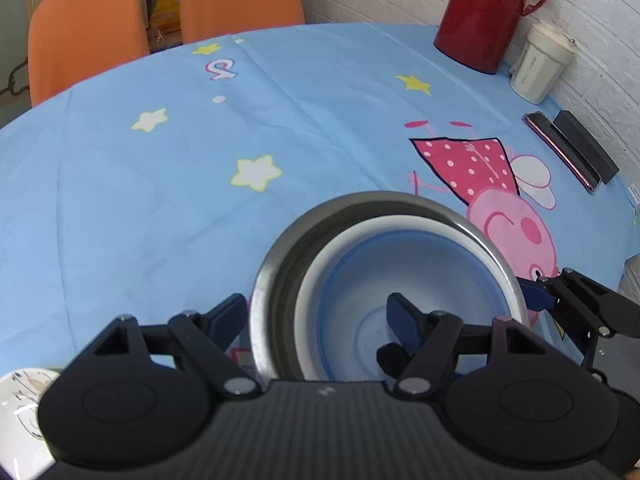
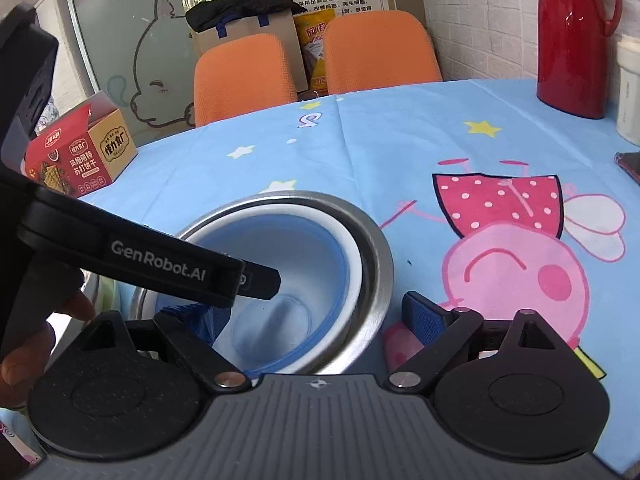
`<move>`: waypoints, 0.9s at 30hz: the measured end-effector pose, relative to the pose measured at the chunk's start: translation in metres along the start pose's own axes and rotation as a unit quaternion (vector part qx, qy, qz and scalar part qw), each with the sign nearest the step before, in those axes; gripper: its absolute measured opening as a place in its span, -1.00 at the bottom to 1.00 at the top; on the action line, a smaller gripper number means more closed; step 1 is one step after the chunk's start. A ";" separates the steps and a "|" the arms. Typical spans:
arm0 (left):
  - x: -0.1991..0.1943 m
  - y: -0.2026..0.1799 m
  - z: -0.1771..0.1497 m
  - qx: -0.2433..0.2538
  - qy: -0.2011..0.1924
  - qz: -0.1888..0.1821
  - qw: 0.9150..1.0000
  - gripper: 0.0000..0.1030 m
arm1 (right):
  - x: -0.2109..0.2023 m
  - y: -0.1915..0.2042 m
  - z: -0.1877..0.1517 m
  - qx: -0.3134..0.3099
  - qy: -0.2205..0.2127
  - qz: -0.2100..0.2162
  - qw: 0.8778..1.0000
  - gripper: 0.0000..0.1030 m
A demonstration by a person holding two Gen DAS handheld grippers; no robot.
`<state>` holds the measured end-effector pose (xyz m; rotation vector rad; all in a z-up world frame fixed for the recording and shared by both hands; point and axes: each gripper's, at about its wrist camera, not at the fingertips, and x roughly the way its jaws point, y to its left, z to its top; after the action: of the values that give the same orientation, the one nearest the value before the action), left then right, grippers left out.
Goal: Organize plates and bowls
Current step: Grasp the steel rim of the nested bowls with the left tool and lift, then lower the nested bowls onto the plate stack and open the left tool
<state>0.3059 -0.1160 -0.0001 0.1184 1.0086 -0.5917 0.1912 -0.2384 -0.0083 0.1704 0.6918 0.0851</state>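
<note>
My left gripper (image 1: 316,320) straddles the near-left rim of the steel bowl (image 1: 496,252): one finger outside, one inside the white bowl (image 1: 424,264) nested in it, jaws apart around both walls; contact I cannot confirm. My right gripper (image 2: 304,316) straddles the opposite rim, one finger inside, one outside, jaws apart; contact likewise unclear. The nested bowls sit near the tabletop (image 1: 160,208) front edge. Beyond them the cloth lies open to the chairs (image 1: 88,28). A flask (image 1: 484,12), cup (image 1: 540,64) and phone (image 1: 560,152) line the right wall; a box (image 2: 80,148) stands far left.
</note>
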 end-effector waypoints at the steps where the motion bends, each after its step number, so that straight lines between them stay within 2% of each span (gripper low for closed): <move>1: 0.000 -0.001 -0.001 0.000 -0.004 0.000 1.000 0.03 | -0.001 0.001 -0.002 -0.003 -0.005 0.010 1.000 0.50; 3: 0.000 -0.003 -0.001 0.000 -0.004 0.006 1.000 0.00 | -0.002 0.004 -0.006 -0.008 -0.016 0.024 1.000 0.40; 4: 0.000 -0.003 0.000 -0.007 -0.003 0.007 1.000 0.00 | -0.002 0.005 -0.006 -0.007 -0.017 0.030 0.999 0.25; 7: 0.000 0.001 0.005 -0.018 0.003 0.005 1.000 -0.01 | -0.001 0.010 -0.003 -0.021 -0.014 0.015 1.000 0.14; 17: -0.043 0.006 0.001 -0.027 -0.022 0.008 0.999 -0.04 | -0.023 0.029 0.012 -0.027 -0.027 0.022 0.999 0.14; 21: -0.075 0.023 -0.013 -0.033 -0.036 0.036 0.998 -0.04 | -0.031 0.053 0.014 -0.041 -0.033 0.046 0.998 0.15; 27: -0.118 0.064 -0.050 -0.066 -0.039 0.091 0.993 -0.04 | -0.027 0.104 0.009 -0.059 -0.023 0.117 0.991 0.18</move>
<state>0.2552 0.0037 0.0587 0.0688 0.9461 -0.3597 0.1746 -0.1408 0.0346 0.1387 0.6175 0.3446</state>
